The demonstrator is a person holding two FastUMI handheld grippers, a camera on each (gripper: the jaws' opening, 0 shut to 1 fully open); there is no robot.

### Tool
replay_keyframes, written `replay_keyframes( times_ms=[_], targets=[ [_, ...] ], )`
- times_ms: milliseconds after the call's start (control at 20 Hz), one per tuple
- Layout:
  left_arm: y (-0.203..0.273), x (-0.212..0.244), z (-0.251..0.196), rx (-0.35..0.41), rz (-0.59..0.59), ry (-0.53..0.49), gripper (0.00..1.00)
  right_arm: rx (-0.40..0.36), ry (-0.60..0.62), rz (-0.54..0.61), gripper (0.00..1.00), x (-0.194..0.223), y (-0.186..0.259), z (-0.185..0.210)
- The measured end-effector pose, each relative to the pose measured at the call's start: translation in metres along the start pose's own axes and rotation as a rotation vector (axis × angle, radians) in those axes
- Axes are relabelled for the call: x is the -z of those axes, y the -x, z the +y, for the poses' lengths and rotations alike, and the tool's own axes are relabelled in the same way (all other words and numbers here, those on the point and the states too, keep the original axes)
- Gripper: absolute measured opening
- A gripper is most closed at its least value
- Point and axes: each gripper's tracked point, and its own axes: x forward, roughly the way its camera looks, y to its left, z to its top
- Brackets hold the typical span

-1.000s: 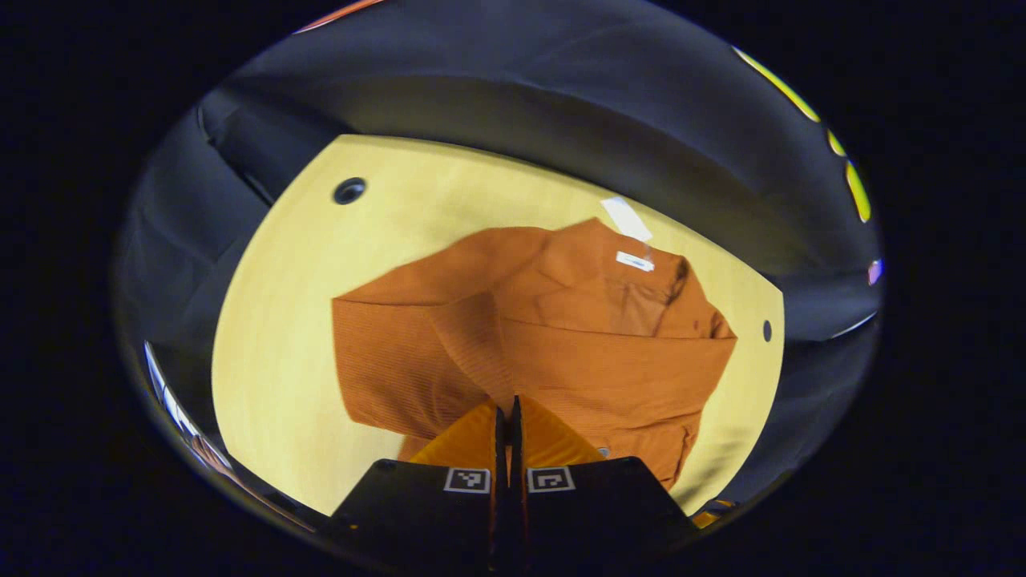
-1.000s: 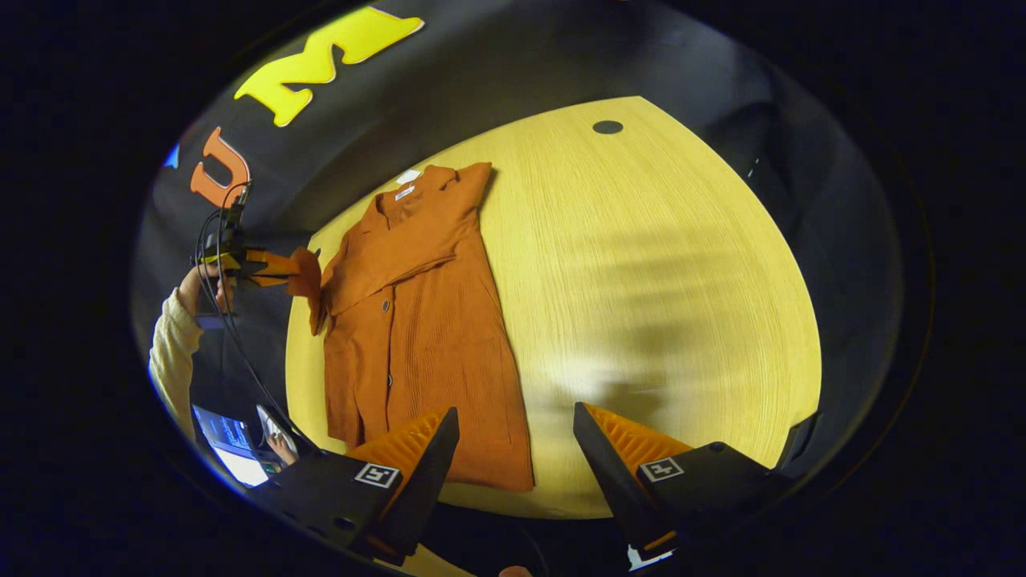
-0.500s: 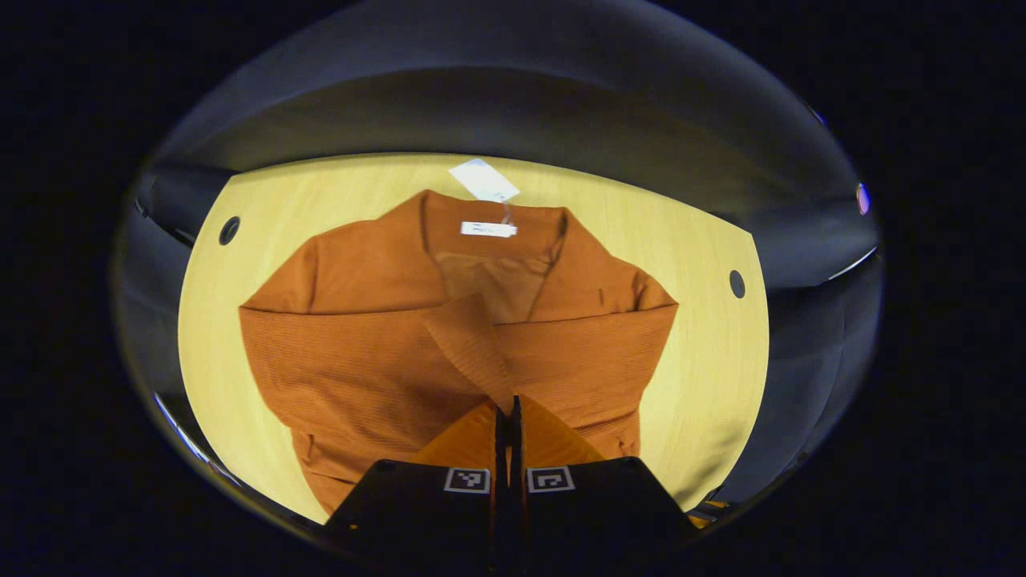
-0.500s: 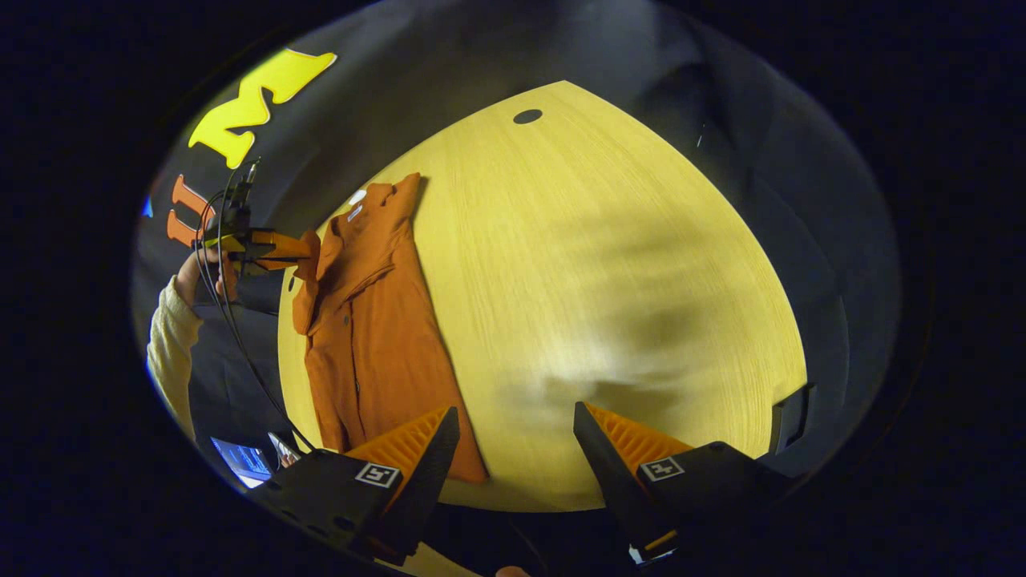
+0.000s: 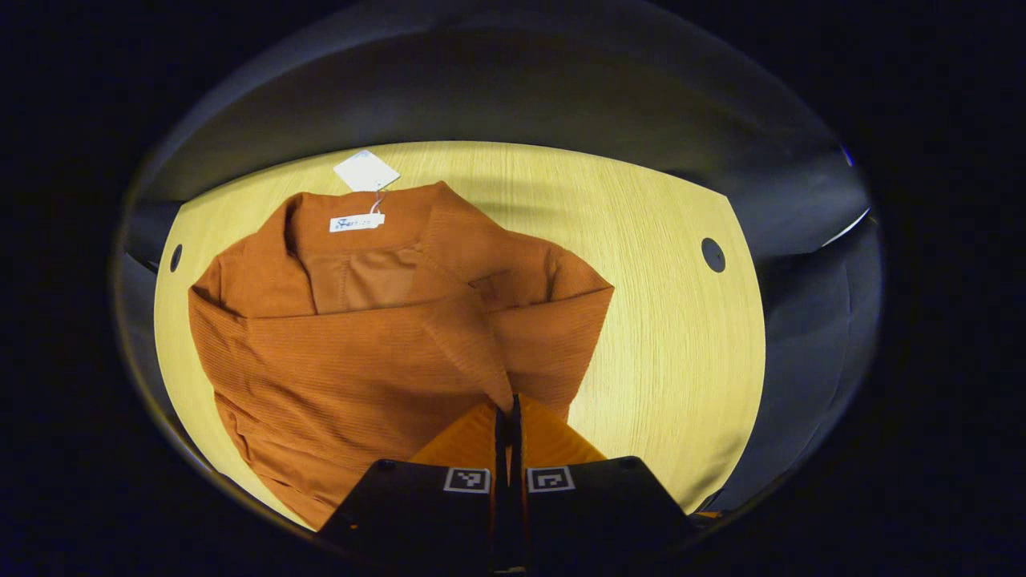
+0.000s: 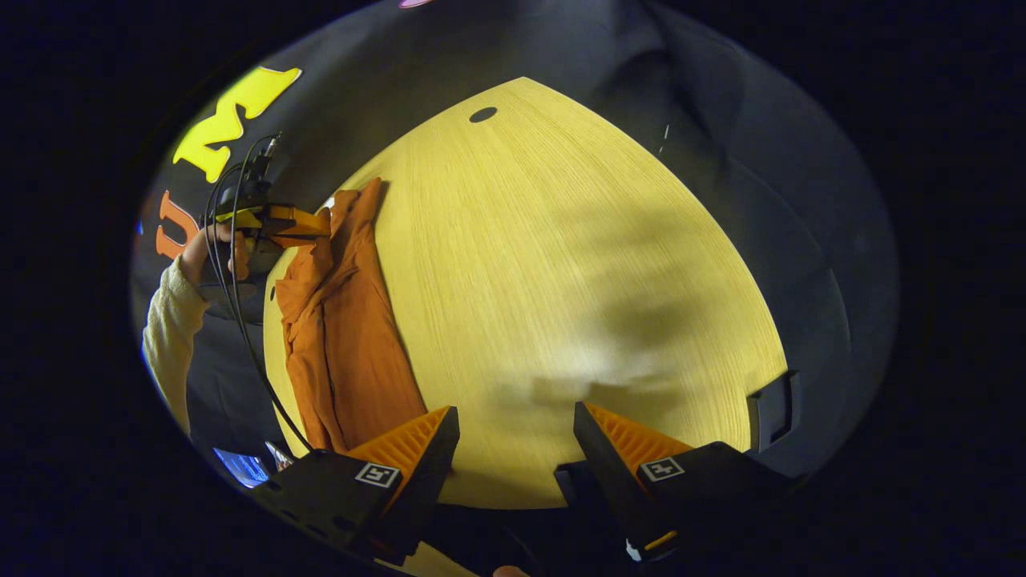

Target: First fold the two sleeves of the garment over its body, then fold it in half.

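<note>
the shirt (image 5: 377, 353) is rust orange with fine ribbing, a white tag (image 5: 366, 170) at its collar. the table (image 5: 665, 336) is pale yellow wood grain with dark round holes near its edges.

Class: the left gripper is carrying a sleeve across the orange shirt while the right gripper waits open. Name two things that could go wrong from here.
1. The left gripper, jaws shut on the sleeve, pinches just the cuff end; the fabric may slip out before it is laid.
2. The shirt lies near the table edge with the right gripper off it; pulling could drag it over.
</note>
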Motion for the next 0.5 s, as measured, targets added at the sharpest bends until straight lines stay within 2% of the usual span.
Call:
replay_keyframes(
  times_ms=[150, 500],
  targets=[
    [-0.008, 0.005, -0.002, 0.008, 0.03, 0.0, 0.03, 0.005, -0.051, 0.014, 0.93, 0.005, -0.002, -0.011],
    [-0.005, 0.0, -0.005, 0.072, 0.008, 0.04, 0.07, 0.023, -0.015, -0.012, 0.93, 0.005, 0.003, -0.017]
  ],
)
